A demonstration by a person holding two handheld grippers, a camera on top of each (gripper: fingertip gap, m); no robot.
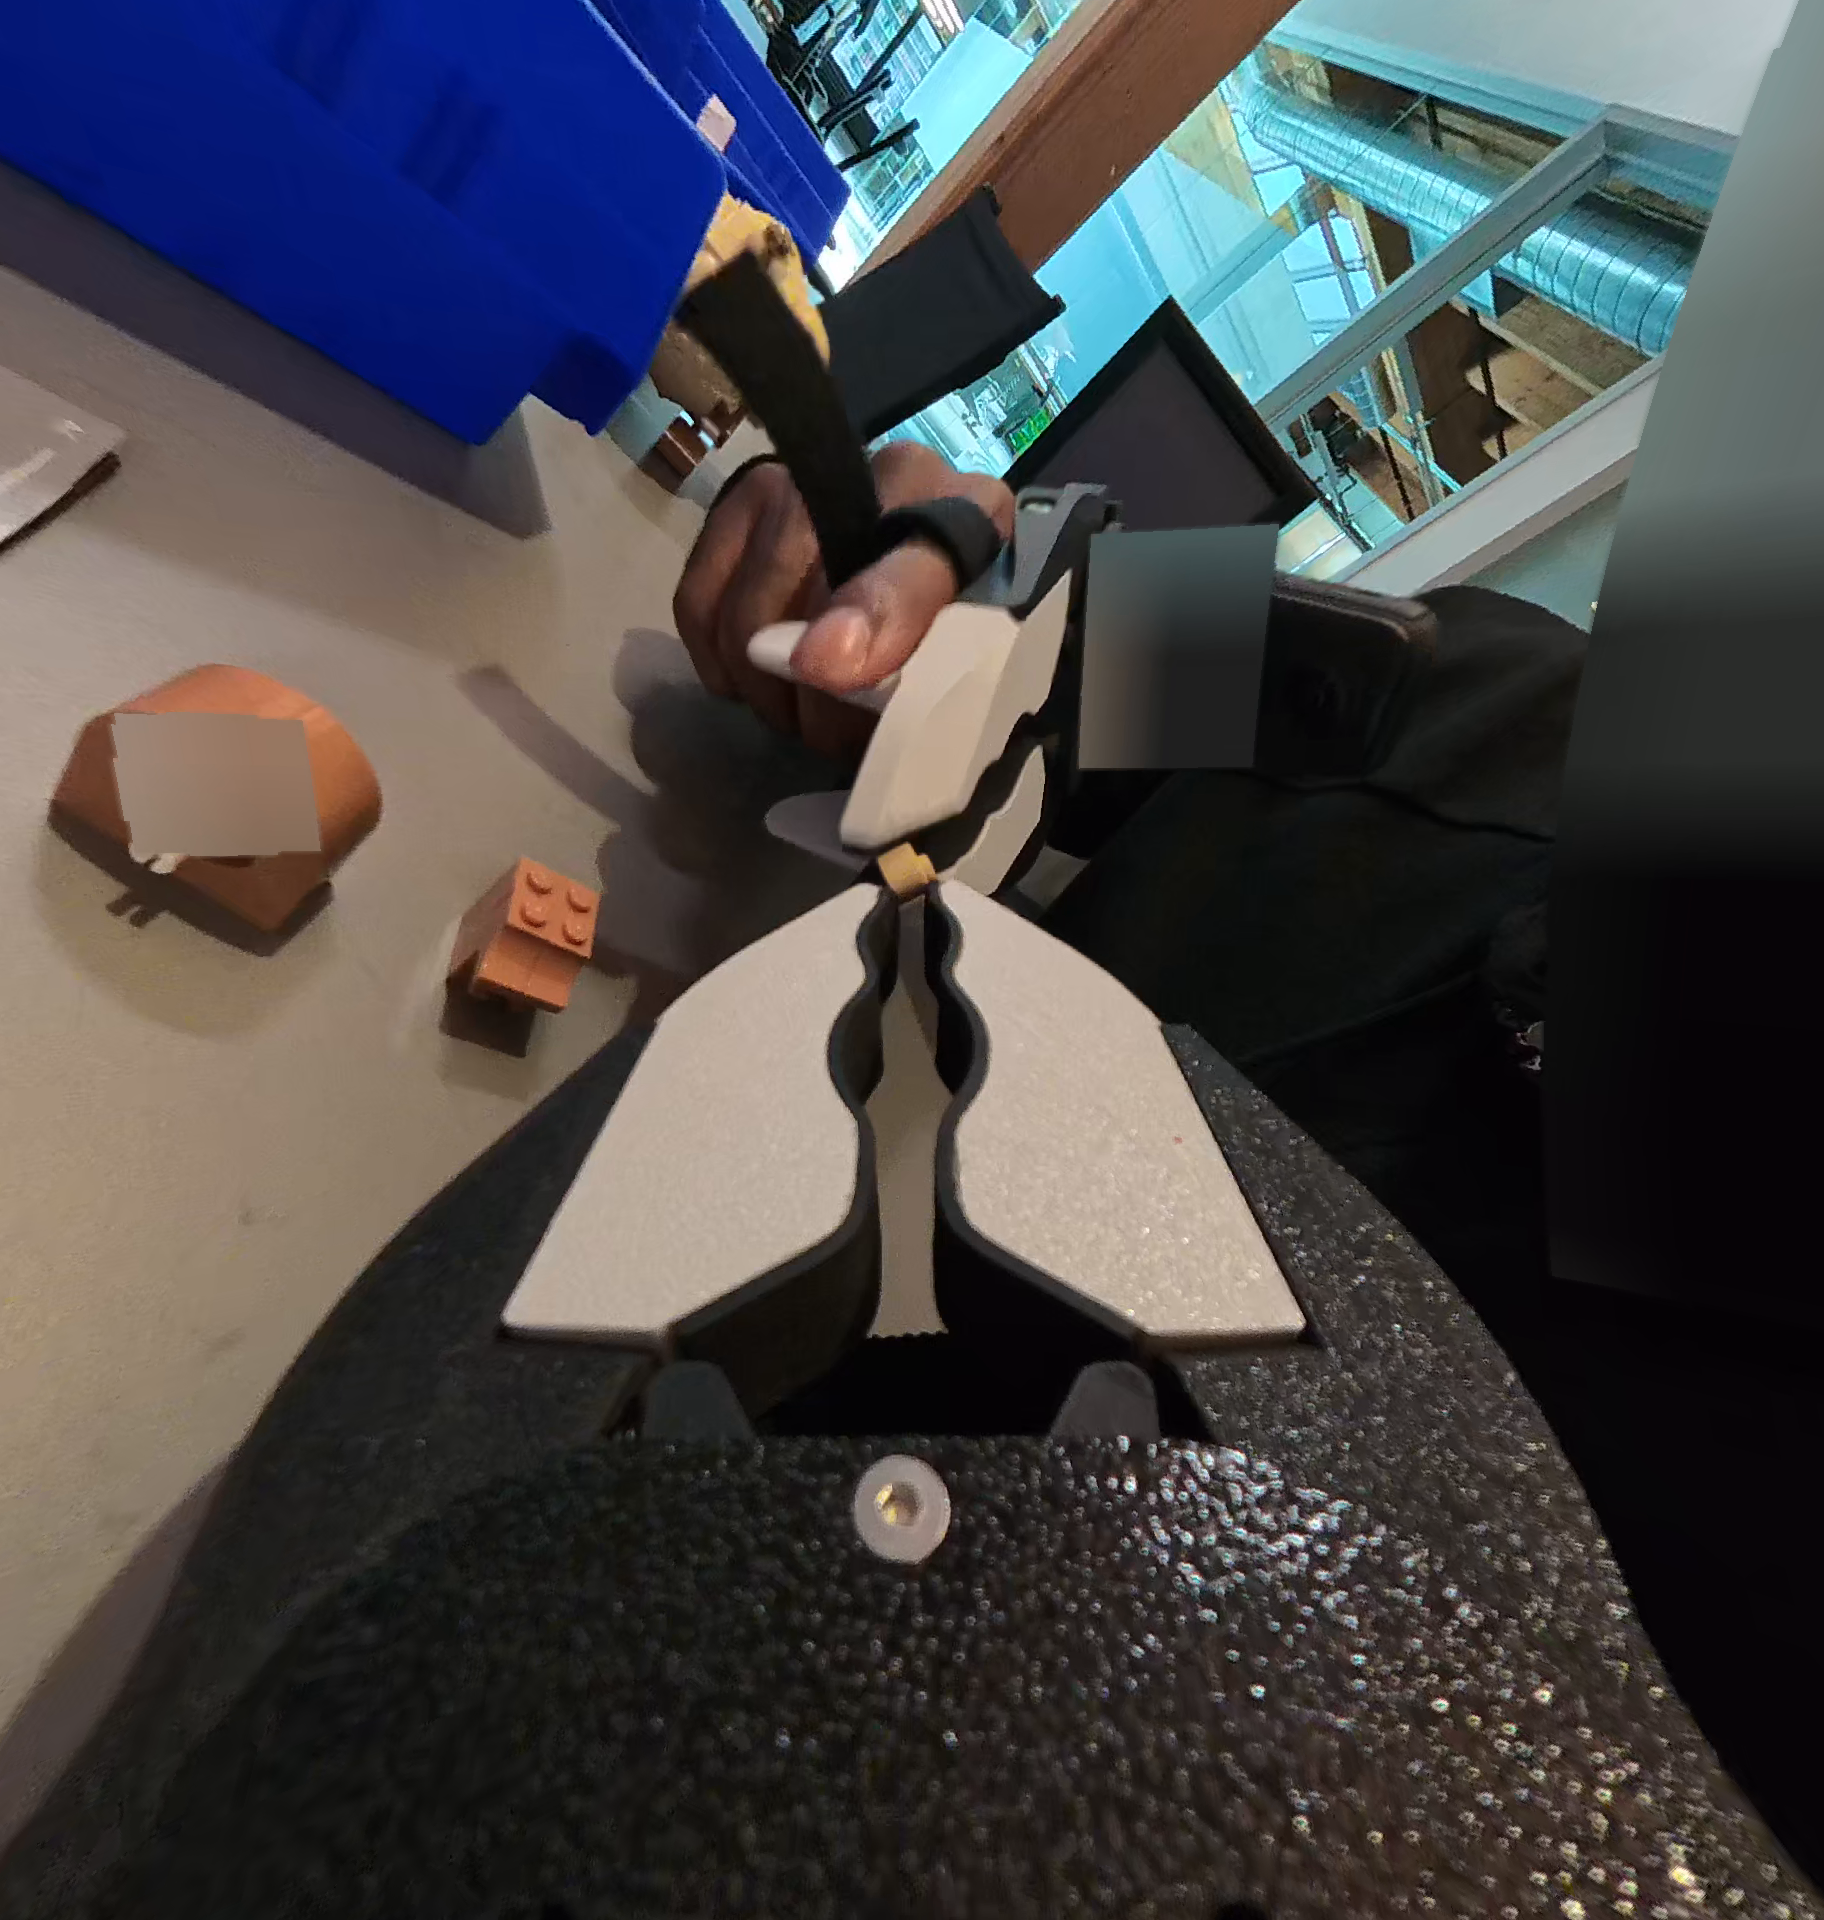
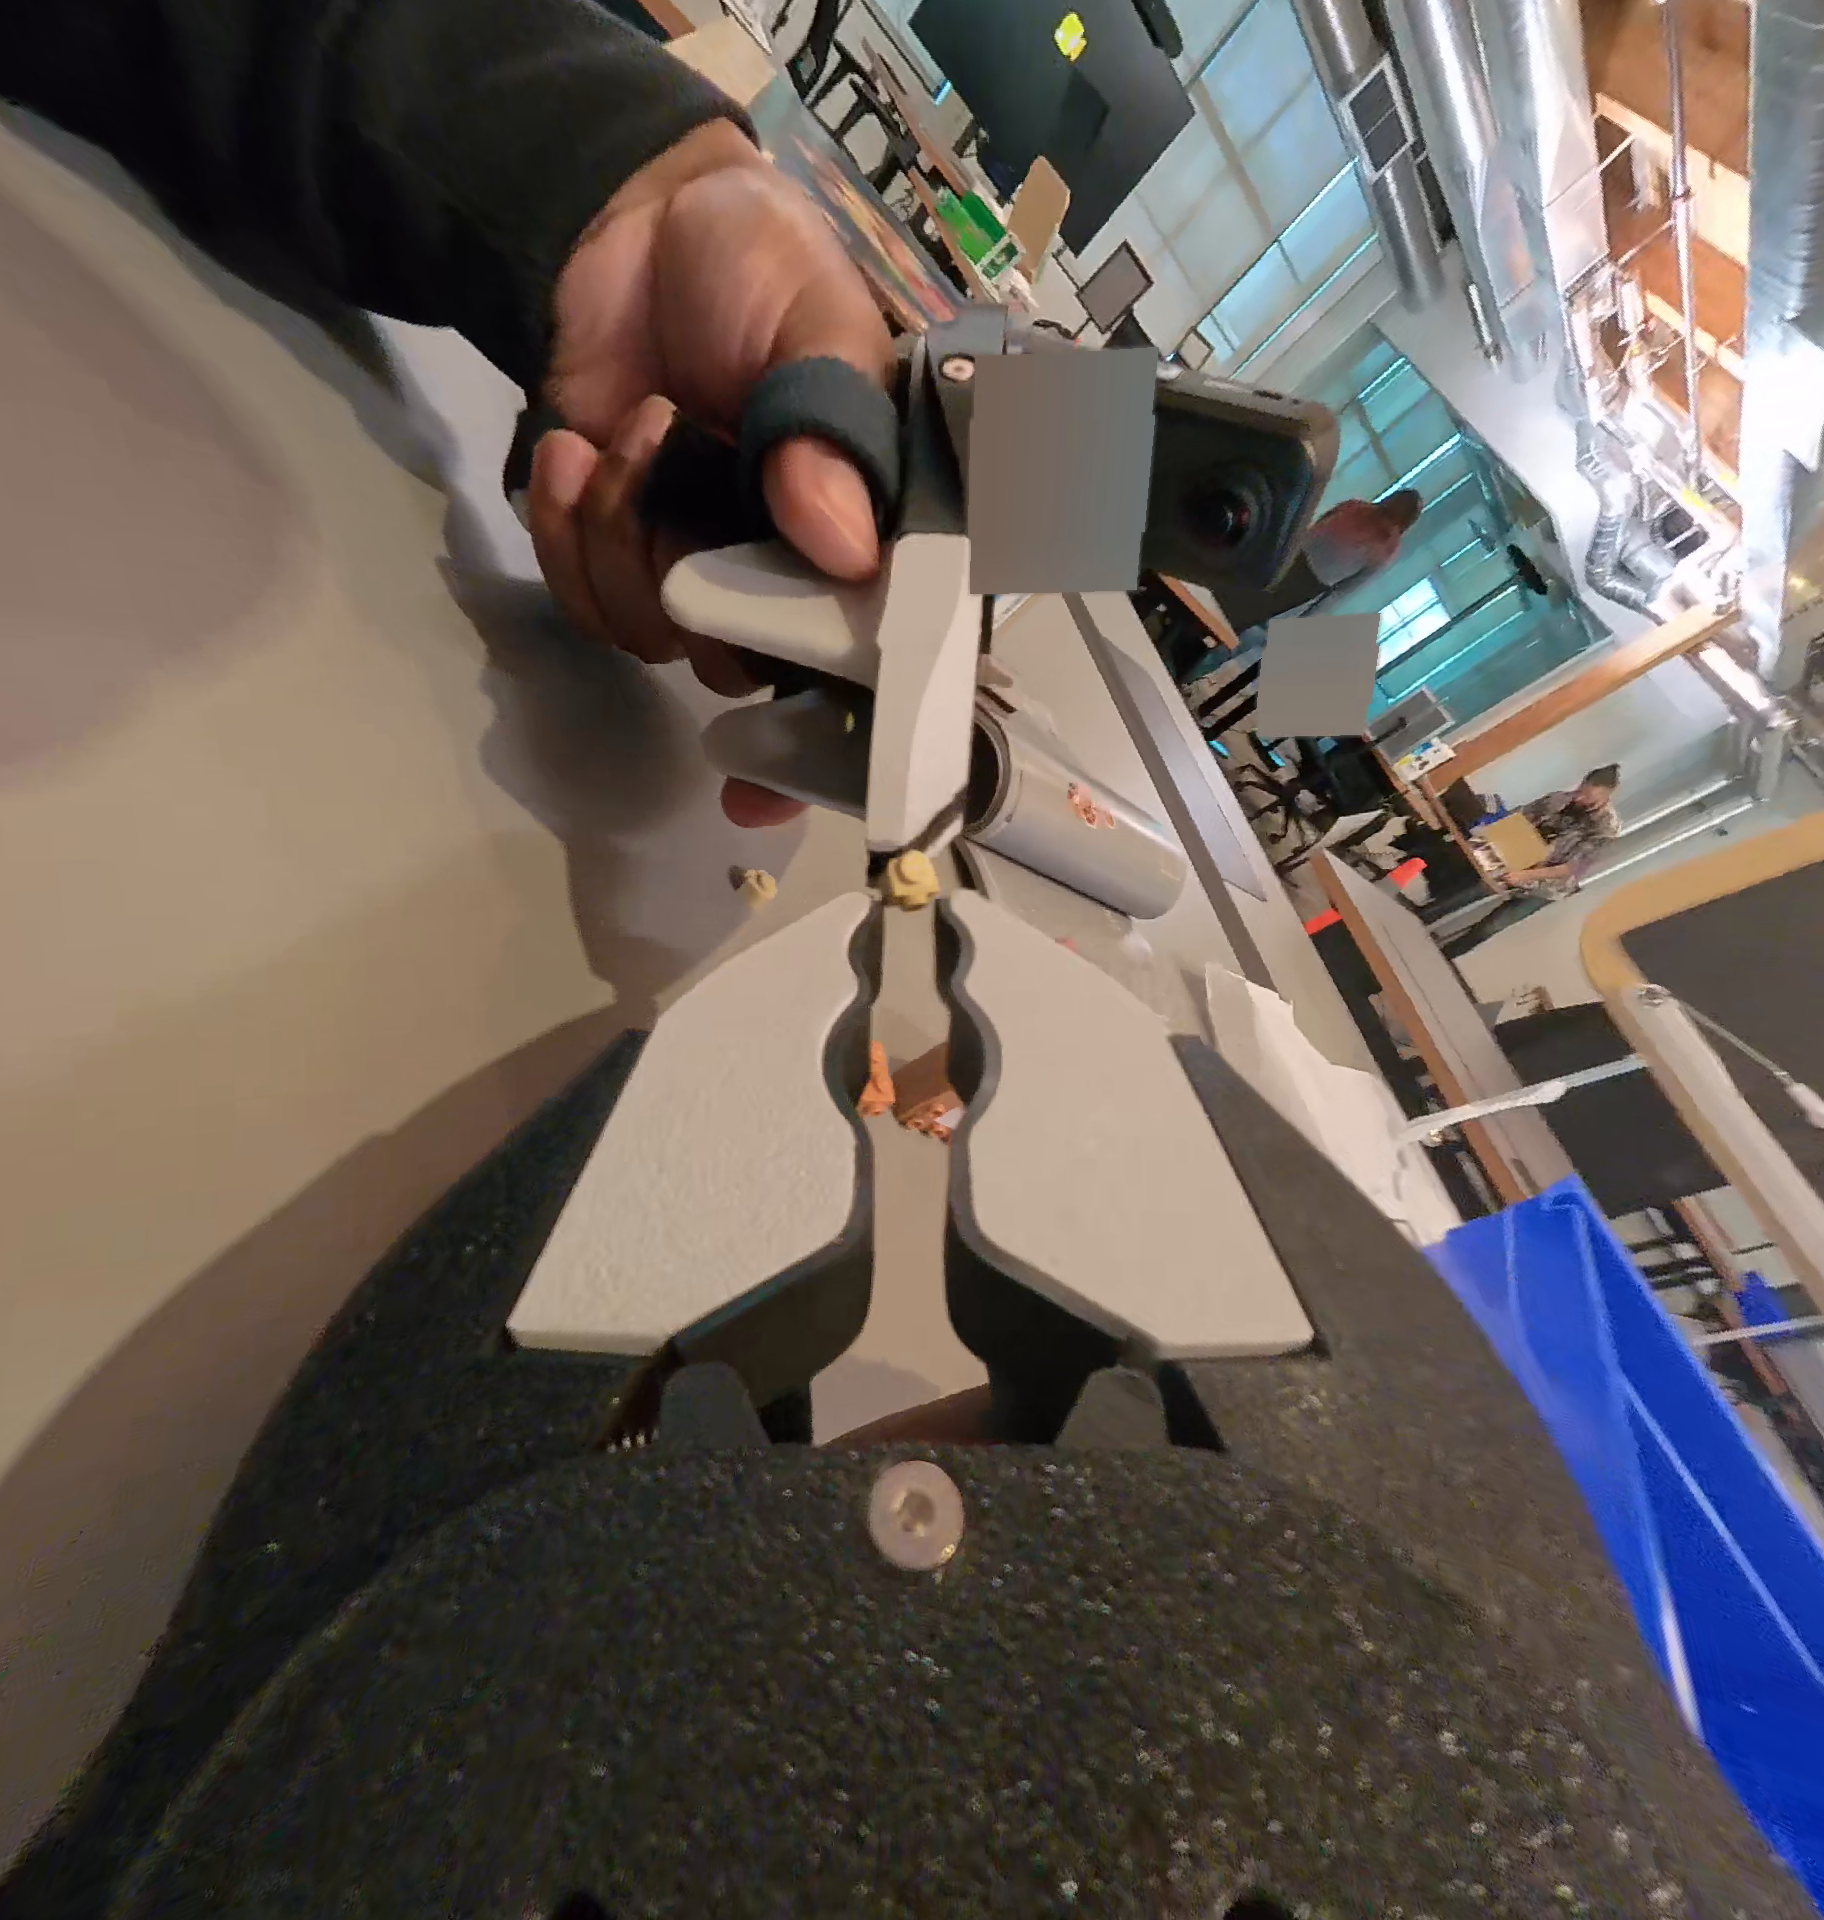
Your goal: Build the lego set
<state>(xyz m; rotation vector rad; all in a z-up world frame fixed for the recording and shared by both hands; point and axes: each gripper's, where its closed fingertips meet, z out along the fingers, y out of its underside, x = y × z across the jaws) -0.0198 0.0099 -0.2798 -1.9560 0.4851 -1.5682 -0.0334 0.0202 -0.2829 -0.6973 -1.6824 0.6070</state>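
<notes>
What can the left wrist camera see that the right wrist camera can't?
Only the left view shows the brown block stack, the curved brown piece and a grey sheet on the table.
Only the right view shows a silver cylinder and a loose tan piece lying on the table.
Both show the left gripper and right gripper meeting tip to tip on one small tan piece, plus blue bins.

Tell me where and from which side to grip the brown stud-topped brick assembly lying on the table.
Grip the brown brick assembly across the flat side walls of its upper block, coming down from above. The studded top tilts, so angle the fingers to match. It lies apart from the rounded brown piece, with bare table on either side, likely leaving finger room.
</notes>
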